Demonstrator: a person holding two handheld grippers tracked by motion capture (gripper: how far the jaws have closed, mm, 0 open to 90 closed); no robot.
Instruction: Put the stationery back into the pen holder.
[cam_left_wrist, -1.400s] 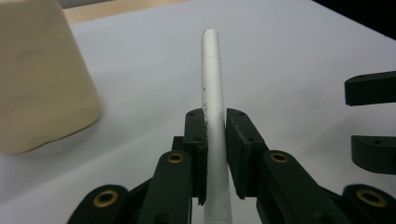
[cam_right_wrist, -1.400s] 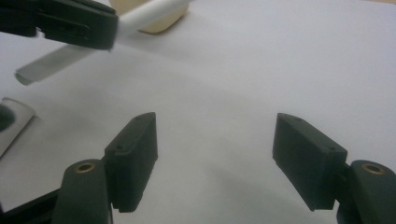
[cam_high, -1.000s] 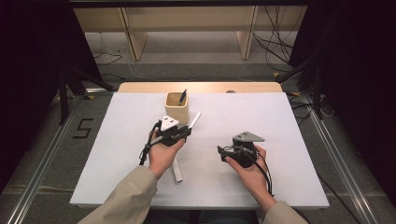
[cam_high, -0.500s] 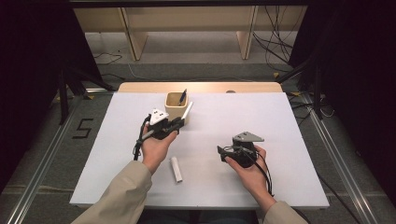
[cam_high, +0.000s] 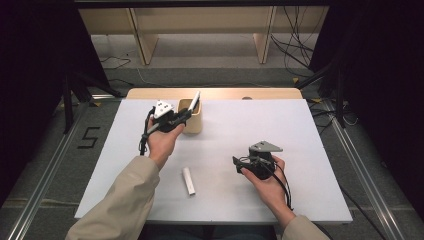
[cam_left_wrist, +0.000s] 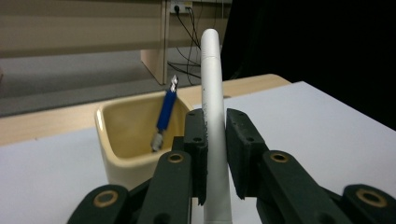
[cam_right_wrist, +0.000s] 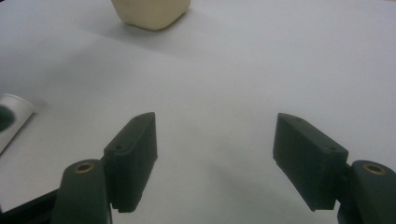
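The left gripper (cam_left_wrist: 212, 154) has carried its clamped slim white plastic pen (cam_left_wrist: 212, 102), light, stiff, slippery, gripped mid-barrel, toward the cream cup (cam_left_wrist: 126, 140); the right gripper (cam_right_wrist: 215, 158) gapes empty.

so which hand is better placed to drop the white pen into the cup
Left. The left gripper is shut on the white pen right beside the cream cup. The right gripper is open and holds nothing, nearer the person, well short of the cup.

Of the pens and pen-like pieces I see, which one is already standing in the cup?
The blue pen, leaning inside the cream cup. The white pen is clamped in the left gripper beside the cup, and the white cap lies flat on the table.
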